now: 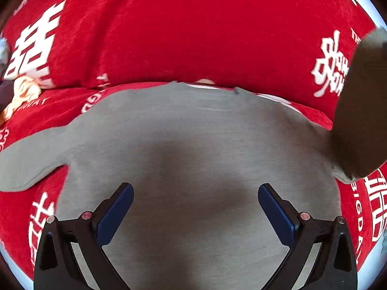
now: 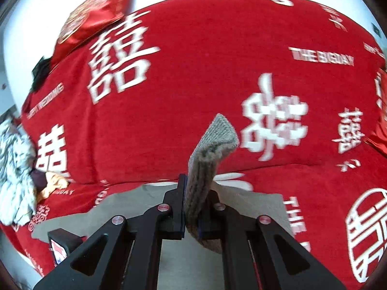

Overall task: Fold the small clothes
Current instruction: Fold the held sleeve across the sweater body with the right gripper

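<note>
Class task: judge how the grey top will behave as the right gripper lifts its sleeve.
Probably floppy: the sleeve cuff droops over beyond the right gripper. Likely light, since the grey top lies thin and flat. The knit ribbing probably resists slipping.

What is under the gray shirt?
The gray shirt lies spread on a red blanket with white writing, which shows all around it. What the blanket covers cannot be seen. The right gripper pinches one gray sleeve up off the blanket.
</note>
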A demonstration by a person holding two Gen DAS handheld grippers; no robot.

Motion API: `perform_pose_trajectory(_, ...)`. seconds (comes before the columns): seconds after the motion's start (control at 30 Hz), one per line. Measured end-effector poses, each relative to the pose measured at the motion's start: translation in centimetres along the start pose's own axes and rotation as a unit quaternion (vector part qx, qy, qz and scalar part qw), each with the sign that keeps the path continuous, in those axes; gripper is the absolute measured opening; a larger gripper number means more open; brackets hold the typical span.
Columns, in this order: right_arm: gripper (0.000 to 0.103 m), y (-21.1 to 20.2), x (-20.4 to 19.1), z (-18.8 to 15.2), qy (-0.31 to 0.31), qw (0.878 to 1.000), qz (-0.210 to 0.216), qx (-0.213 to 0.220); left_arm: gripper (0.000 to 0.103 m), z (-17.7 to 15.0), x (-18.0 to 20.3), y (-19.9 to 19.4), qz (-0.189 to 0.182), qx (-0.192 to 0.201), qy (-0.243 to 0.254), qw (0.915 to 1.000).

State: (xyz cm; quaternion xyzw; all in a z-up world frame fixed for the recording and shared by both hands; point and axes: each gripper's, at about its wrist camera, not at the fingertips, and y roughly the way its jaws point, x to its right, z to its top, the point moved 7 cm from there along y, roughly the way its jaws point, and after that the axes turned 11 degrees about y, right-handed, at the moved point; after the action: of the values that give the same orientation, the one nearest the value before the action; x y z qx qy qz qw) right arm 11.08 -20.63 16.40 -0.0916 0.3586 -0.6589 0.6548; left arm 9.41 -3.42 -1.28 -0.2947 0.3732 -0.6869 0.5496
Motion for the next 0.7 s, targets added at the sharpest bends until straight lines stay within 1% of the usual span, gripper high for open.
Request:
perform_pose_trajectory(0.13,0.007,2.6,-4.6,-2.3,-0.017,0.999,0.014,-0.026,0.103,-1.4,-3.6,-0.6,0.003,0.000,-0.028,0.9996)
perform_pose_trajectory(0.23,0.007,5.0,-7.9,-4.7,-0.037,0.998,0.016,-0.046,0.103,-2.6,-6.4,-0.9,0.007,-0.001,-0.053,0.9986)
perform_pose_trajectory(0.33,0.007,7.8,-10.5,-7.9,-0.057,0.996,0.011,-0.073,0.103,-4.2,-9.2,-1.1,0.012,-0.006,-0.080,0.9967)
perform_pose_trajectory(0.43,0.007,10.6,-12.1,-11.1,-0.076,0.992,0.000,-0.101,0.103,-5.5,-11.4,-1.1,0.015,-0.010,-0.104,0.9944)
perform_pose_trajectory(0.57,0.007,13.8,-13.5,-14.9,-0.099,0.986,-0.016,-0.132,0.103,-7.6,-13.4,-1.1,0.011,-0.013,-0.131,0.9912)
perform_pose_trajectory(0.7,0.007,15.2,-14.6,-16.4,-0.104,0.984,-0.015,-0.147,0.103,-9.1,-14.9,-1.2,0.003,-0.010,-0.153,0.9882)
